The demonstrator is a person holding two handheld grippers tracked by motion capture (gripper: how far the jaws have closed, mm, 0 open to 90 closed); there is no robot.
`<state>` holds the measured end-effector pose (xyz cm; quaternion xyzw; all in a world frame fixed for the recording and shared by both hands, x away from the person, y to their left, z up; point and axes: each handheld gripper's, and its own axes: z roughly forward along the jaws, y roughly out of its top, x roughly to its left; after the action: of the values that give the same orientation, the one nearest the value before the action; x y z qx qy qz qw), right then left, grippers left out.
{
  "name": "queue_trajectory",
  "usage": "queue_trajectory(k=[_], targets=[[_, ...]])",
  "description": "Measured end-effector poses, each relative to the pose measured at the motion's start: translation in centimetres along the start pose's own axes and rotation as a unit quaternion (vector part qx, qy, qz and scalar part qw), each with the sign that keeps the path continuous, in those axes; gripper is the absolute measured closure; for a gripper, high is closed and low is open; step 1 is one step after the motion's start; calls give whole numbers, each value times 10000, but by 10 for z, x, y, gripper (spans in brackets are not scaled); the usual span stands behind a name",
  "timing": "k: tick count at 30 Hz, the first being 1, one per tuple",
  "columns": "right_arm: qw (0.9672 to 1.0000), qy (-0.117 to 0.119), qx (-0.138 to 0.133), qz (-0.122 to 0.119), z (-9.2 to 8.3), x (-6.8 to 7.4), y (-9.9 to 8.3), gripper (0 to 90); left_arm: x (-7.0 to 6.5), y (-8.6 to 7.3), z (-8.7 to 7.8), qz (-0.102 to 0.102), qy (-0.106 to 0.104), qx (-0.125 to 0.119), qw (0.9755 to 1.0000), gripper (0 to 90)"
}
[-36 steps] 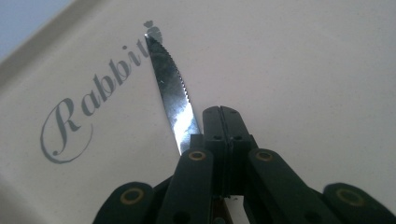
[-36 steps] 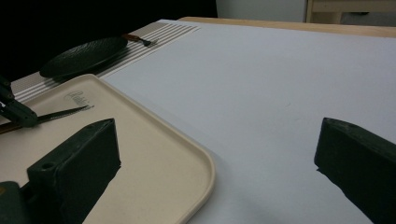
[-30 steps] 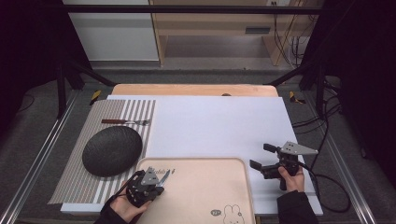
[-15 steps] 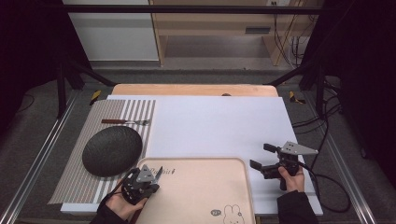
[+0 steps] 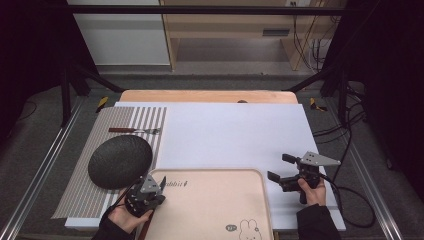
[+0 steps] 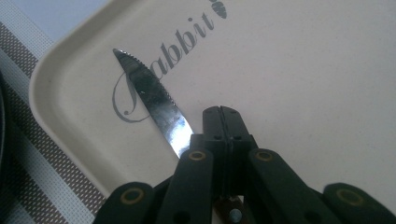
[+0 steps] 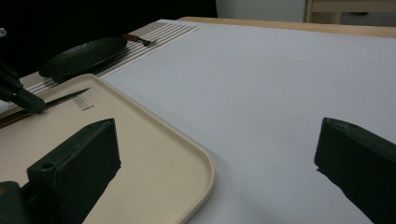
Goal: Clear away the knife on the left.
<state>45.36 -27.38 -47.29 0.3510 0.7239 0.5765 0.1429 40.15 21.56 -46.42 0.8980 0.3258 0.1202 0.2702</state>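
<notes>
Two grippers | left gripper [image 6: 223,122]: jaws together, beside the knife [image 6: 152,100], which lies in the tray's [image 5: 250,210] near-left corner | right gripper [image 7: 215,154]: jaws apart, holding nothing, right of the tray.

left gripper [image 5: 156,186] drawn back toward the tray's [image 5: 215,210] near-left corner, knife [image 6: 154,100] blade now lying on the tray

We count: one knife [image 6: 154,100], one fork [image 5: 135,130], one dark plate [image 5: 120,161], one beige tray [image 5: 220,205], one striped placemat [image 5: 85,195], two grippers.
</notes>
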Motion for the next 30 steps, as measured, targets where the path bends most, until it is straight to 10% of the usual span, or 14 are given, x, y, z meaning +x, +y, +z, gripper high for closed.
queue_trajectory(k=[30], targets=[[10000, -4, 5, 4, 0, 0, 0, 2, 11, -9, -6, -132, 116, 41, 9998, 900]])
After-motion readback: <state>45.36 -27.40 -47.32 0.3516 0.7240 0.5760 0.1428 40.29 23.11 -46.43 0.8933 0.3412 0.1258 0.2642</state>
